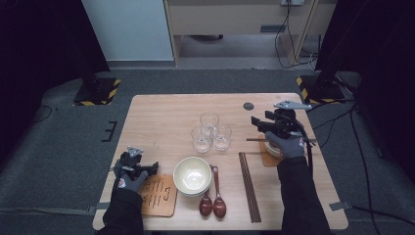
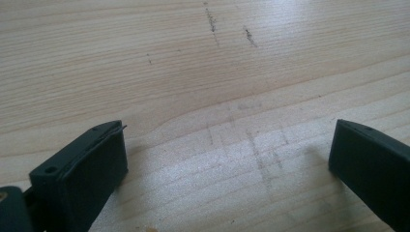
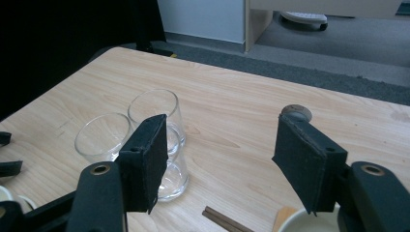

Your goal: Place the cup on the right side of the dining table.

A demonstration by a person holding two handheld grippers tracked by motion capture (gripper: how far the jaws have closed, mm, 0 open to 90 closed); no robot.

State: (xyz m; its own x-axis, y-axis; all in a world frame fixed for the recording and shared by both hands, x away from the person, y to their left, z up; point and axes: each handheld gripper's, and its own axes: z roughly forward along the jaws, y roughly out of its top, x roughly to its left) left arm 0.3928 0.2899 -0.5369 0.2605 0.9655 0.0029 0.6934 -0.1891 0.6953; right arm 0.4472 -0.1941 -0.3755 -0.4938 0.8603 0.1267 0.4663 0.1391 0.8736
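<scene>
A: Right gripper [image 3: 220, 159] spread wide, nothing pinched, pads off everything.
B: And the glasses [image 3: 145, 135]?
A: Just beyond its left pad, partly hidden behind it. A white cup [image 3: 309, 223] under the right pad is cut off.
B: Left gripper [image 2: 227, 159]?
A: Spread too, only bare table [image 2: 193, 72] between the pads.

The high view looked forward and down over the whole table [image 1: 147, 110]. The left gripper view faced bare tabletop closely. The right gripper view looked low across the table, sharing the glasses [image 3: 145, 130] with the high view.
</scene>
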